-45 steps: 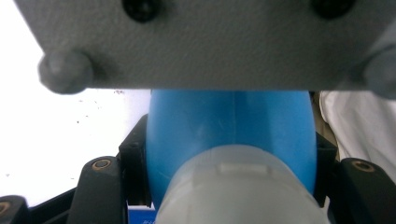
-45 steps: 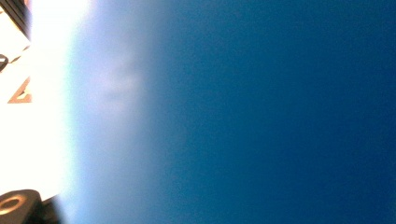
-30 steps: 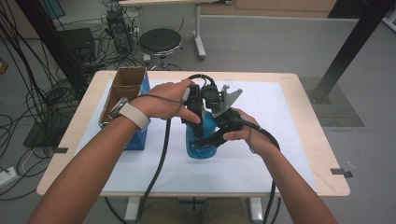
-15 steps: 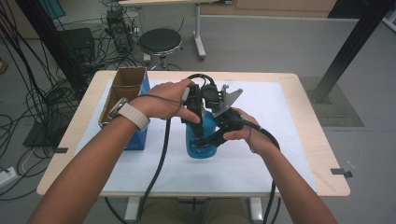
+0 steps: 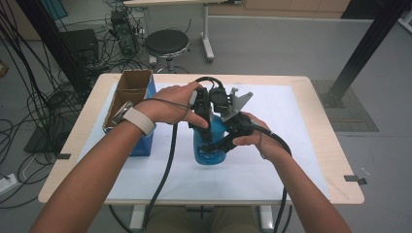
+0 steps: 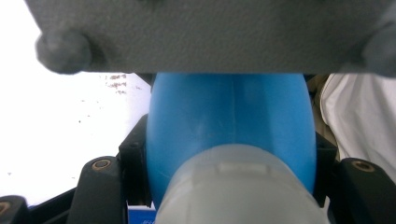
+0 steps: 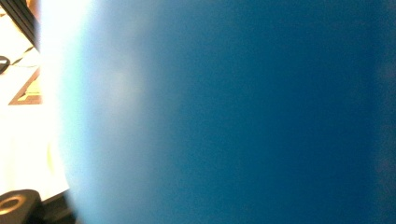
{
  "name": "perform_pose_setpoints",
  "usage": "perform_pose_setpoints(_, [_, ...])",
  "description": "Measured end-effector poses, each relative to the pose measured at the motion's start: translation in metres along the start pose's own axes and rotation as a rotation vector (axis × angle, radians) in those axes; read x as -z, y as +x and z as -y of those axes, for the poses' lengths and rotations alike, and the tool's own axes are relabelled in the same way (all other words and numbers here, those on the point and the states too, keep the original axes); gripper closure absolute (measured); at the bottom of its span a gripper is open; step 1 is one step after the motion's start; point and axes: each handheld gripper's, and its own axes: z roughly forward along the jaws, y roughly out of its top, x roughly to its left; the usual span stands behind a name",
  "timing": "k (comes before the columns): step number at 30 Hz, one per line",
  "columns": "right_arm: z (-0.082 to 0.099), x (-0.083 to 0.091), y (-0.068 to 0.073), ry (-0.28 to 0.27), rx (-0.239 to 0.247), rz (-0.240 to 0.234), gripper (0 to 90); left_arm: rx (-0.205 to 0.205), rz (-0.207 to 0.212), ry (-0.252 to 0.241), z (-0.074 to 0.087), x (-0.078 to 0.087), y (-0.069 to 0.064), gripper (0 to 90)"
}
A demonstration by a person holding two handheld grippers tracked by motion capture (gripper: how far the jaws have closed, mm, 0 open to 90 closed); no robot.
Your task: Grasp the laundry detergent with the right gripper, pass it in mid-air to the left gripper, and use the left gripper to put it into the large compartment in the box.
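A blue plastic bottle (image 5: 210, 145) stands upright at the middle of the white-covered table (image 5: 291, 145). My left gripper (image 5: 206, 138) comes down on it from above. In the left gripper view its black jaws press both sides of the blue bottle (image 6: 229, 126), just past the pale cap (image 6: 238, 186). My right gripper (image 5: 221, 144) reaches in from the right and is shut on the bottle's lower body. Its grey plate (image 5: 238, 103) sticks up behind. In the right gripper view the bottle's blue wall (image 7: 233, 112) is a close blur.
An open cardboard box (image 5: 131, 94) stands at the table's left edge, with a blue side showing below my left wrist. Black cables trail from both grippers toward me. A round stool (image 5: 166, 43) and a tangle of cables stand on the floor beyond the table.
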Motion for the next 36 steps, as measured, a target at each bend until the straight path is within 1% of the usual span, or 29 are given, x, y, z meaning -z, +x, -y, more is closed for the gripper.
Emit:
perform_pose_setpoints(2, [-0.0001, 0.0000, 0.0005, -0.002, -0.006, -0.005, 42.7, 0.001, 0.000, 0.001, 0.0001, 0.0003, -0.0002, 38.0])
perform_pose_setpoints(7, [-0.0001, -0.0002, -0.0005, 0.002, 0.004, 0.002, 42.7, 0.004, 0.001, 0.002, 0.0007, -0.0003, 0.0000, 37.9])
perform_pose_setpoints(9, [-0.0001, -0.0005, 0.0003, 0.000, -0.007, -0.007, 42.7, 0.004, 0.002, 0.001, 0.0009, -0.0005, 0.0001, 37.9])
perform_pose_setpoints(21, [-0.0011, -0.0017, -0.0002, 0.000, -0.005, -0.007, 42.6, 0.010, 0.003, 0.002, 0.0027, 0.0000, 0.0001, 37.9])
perform_pose_setpoints(32, [-0.0016, -0.0032, -0.0007, 0.003, 0.004, -0.006, 42.6, 0.014, 0.000, -0.001, 0.0045, -0.0003, -0.0005, 37.9])
perform_pose_setpoints(36, [-0.0017, -0.0028, -0.0002, 0.000, -0.006, -0.015, 42.6, 0.016, 0.001, -0.004, 0.0046, -0.0003, -0.0005, 37.9])
